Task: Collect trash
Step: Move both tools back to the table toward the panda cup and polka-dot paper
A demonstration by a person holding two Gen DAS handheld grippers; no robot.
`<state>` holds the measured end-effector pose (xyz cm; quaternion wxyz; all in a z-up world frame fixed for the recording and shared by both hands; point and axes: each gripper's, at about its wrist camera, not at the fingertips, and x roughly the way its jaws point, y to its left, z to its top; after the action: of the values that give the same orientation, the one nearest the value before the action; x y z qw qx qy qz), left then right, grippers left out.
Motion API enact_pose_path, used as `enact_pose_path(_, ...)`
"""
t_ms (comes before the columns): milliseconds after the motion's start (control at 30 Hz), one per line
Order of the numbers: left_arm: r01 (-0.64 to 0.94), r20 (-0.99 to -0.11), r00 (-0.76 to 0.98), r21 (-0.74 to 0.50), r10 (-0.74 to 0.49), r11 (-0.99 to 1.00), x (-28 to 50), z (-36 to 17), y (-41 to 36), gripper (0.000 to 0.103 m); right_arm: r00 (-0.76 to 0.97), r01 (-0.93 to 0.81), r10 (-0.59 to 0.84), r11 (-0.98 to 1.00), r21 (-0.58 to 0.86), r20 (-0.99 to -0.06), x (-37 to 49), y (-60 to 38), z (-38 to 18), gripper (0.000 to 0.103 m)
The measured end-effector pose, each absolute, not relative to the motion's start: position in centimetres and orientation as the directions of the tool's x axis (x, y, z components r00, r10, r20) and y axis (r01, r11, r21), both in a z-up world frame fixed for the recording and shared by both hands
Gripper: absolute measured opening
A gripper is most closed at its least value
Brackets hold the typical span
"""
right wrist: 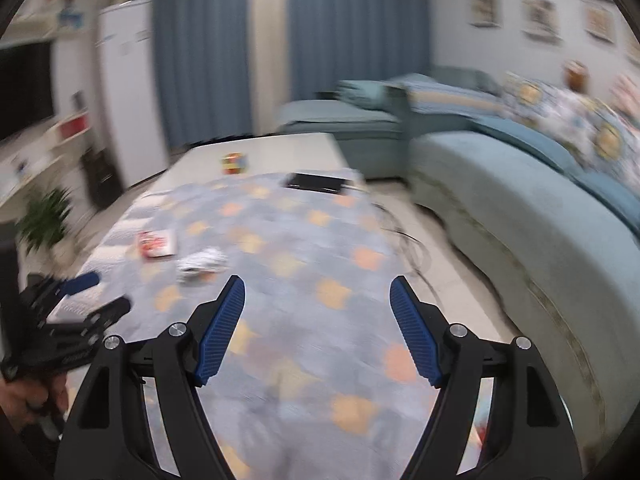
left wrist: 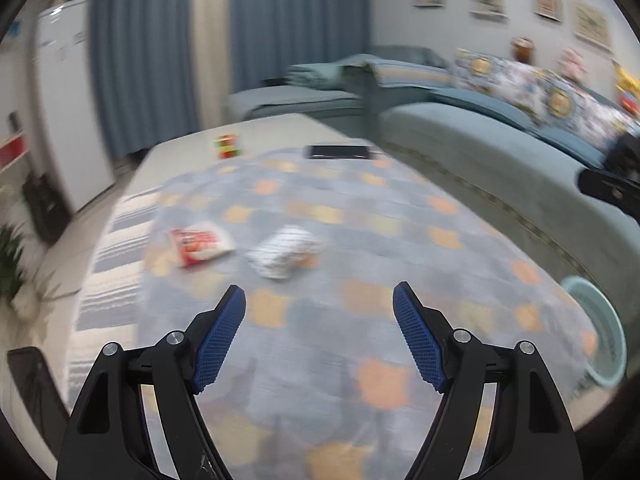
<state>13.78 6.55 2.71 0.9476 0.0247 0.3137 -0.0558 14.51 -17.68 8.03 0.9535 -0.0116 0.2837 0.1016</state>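
Note:
A red and white snack wrapper [left wrist: 200, 245] and a crumpled white paper ball [left wrist: 285, 257] lie side by side on the patterned grey tablecloth [left wrist: 360, 240]. My left gripper [left wrist: 319, 294] is open and empty, just short of the paper ball. My right gripper [right wrist: 317, 286] is open and empty, over the cloth, to the right of the wrapper [right wrist: 157, 243] and the paper ball [right wrist: 202, 263]. The left gripper [right wrist: 100, 292] also shows at the left edge of the right wrist view. Both views are blurred.
A colour cube [left wrist: 227, 146] and a black phone [left wrist: 340, 152] lie at the table's far end. A teal basket [left wrist: 604, 332] stands at the right between table and grey-green sofa [left wrist: 500, 152]. A potted plant [right wrist: 44, 220] and a white fridge [right wrist: 128, 88] are at the left.

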Motion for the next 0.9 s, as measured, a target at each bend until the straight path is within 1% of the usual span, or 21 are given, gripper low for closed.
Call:
enact_pose_path(33,0.083,-0.602,0.796,0.002,-0.065,0.997,14.7,2.6,8.1,0.074,0.807,-0.246,0.232,0.968,0.048,-0.543,15.7,-16.0,8.2,0.071)
enact_pose_path(133,-0.026,-0.62,0.784,-0.029,0.002,0.999,17.8,2.0,11.8,0.075,0.765,-0.285,0.285,0.954,0.093,-0.578,18.6,-13.0,7.4,0.071)
enact_pose_path(200,-0.092,-0.646,0.763,-0.086,0.014,0.992,20.1,1.3,14.2,0.075,0.732,-0.294,0.31,0.947,0.13,-0.607,20.8,-11.6,6.3,0.071)
enact_pose_path(267,-0.129,-0.658,0.753,-0.111,0.025,0.985,21.9,0.7,15.4,0.075,0.71,-0.286,0.314,0.947,0.149,-0.63,22.6,-10.6,5.2,0.071)
enact_pose_path(367,-0.102,-0.624,0.781,-0.077,0.031,0.992,24.6,0.6,15.6,0.075,0.693,-0.259,0.285,0.956,0.139,-0.663,25.2,-9.5,2.9,0.071)
enact_pose_path(433,-0.081,-0.608,0.793,-0.054,0.032,0.995,26.6,0.3,15.3,0.075,0.67,-0.242,0.284,0.957,0.16,-0.686,26.4,-9.3,1.5,0.071)
enact_pose_path(500,-0.102,-0.619,0.784,-0.043,0.053,0.994,28.5,-0.4,15.5,0.075,0.648,-0.222,0.284,0.958,0.182,-0.707,27.3,-8.9,0.3,0.071)
enact_pose_path(600,-0.134,-0.633,0.768,-0.01,0.098,0.991,30.8,-1.6,15.6,0.075,0.66,-0.244,0.284,0.957,0.16,-0.695,27.8,-7.5,-0.2,0.071)
enact_pose_path(667,-0.163,-0.643,0.751,0.044,0.152,0.986,32.4,-3.0,15.7,0.075,0.677,-0.266,0.29,0.953,0.142,-0.676,28.3,-6.6,-0.4,0.071)
enact_pose_path(733,-0.168,-0.654,0.736,0.069,0.172,0.983,33.3,-3.9,15.8,0.075,0.677,-0.274,0.297,0.951,0.145,-0.673,28.7,-5.6,-1.1,0.071)
enact_pose_path(800,-0.174,-0.651,0.729,0.121,0.211,0.977,33.9,-4.5,15.6,0.078,0.655,-0.272,0.319,0.945,0.18,-0.685,29.3,-4.4,-2.2,0.071)
enact_pose_path(900,-0.181,-0.672,0.709,0.121,0.215,0.976,34.5,-4.9,16.2,0.079,0.644,-0.277,0.337,0.939,0.201,-0.687,29.9,-2.4,-3.1,0.071)
